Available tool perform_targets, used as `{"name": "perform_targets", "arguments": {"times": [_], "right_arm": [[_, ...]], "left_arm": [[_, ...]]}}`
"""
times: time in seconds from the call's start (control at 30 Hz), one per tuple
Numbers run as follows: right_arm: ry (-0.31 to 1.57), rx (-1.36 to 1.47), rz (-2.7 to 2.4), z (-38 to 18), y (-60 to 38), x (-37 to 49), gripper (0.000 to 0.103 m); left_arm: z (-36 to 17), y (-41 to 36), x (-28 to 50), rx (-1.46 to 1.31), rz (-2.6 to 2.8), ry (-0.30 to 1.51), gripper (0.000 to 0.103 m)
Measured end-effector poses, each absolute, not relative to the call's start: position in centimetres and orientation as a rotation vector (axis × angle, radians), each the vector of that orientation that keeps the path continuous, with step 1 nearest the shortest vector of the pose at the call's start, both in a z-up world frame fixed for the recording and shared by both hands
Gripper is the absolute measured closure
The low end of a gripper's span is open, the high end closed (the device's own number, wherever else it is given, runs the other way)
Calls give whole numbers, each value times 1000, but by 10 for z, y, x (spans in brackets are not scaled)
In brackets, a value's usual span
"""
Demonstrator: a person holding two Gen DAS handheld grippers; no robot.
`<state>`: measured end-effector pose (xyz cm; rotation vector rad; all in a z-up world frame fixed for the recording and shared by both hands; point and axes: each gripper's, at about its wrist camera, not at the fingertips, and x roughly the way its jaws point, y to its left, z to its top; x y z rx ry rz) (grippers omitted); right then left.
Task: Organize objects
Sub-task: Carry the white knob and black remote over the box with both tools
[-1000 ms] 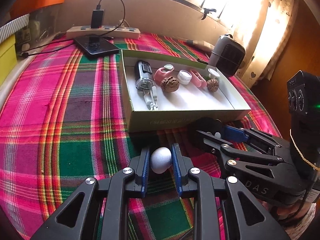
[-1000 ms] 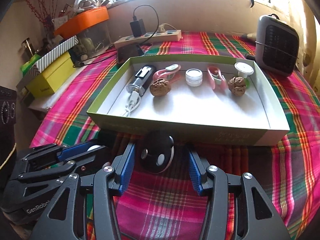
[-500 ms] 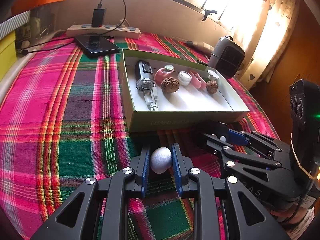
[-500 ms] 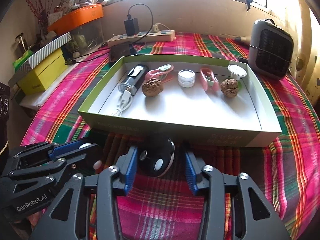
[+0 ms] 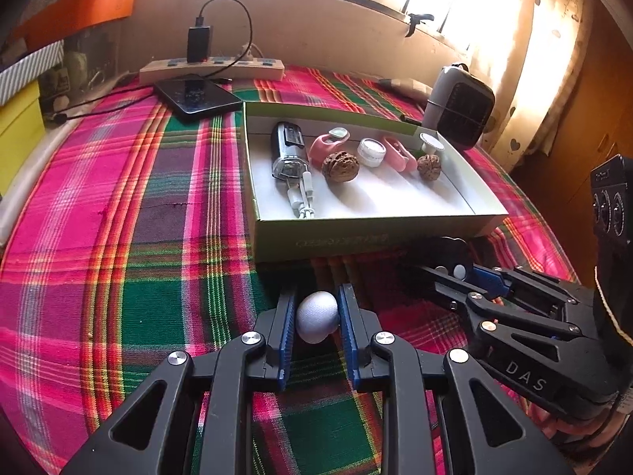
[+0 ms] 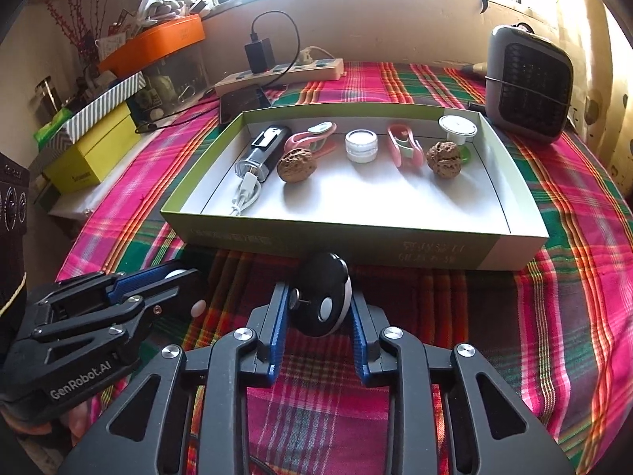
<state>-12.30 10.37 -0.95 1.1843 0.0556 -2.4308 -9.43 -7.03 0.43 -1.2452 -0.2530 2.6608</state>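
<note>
While plaid cloth [image 5: 118,237] covers the table, left gripper [image 5: 316,316] clamps a white egg [image 5: 316,316]; right gripper [image 6: 318,308] clamps a black gadget [image 6: 322,297].

Green box [image 6: 356,243] sitting just ahead of both claws, near wall standing in way of level entry. Items crowding box's far half: walnuts [image 6: 296,165], white jar [image 6: 361,145], pink clips [image 6: 403,144], black device [image 6: 262,152]. Box's near half lying bare. Heater [image 6: 528,89] blocking beyond box's right far corner; power strip [image 6: 279,73] lying behind box.
</note>
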Motion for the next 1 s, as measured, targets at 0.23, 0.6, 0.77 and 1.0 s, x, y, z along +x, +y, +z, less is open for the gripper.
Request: {"name": "perform_targets", "arguments": {"times": [0.23, 0.6, 0.77, 1.0], "right_arm": [[35, 1178, -2412, -9, 108, -122, 74], [12, 1175, -2407, -9, 110, -121, 74], [7, 1172, -2403, -10, 111, -121, 74], [5, 1161, -2399, -8, 111, -120, 74]], "left_arm": [[5, -66, -97, -1250, 2674, -272, 83], [6, -59, -96, -1261, 2702, -200, 83], [6, -57, -96, -1261, 2714, -176, 83], [7, -55, -94, -1263, 2714, -159, 83]]}}
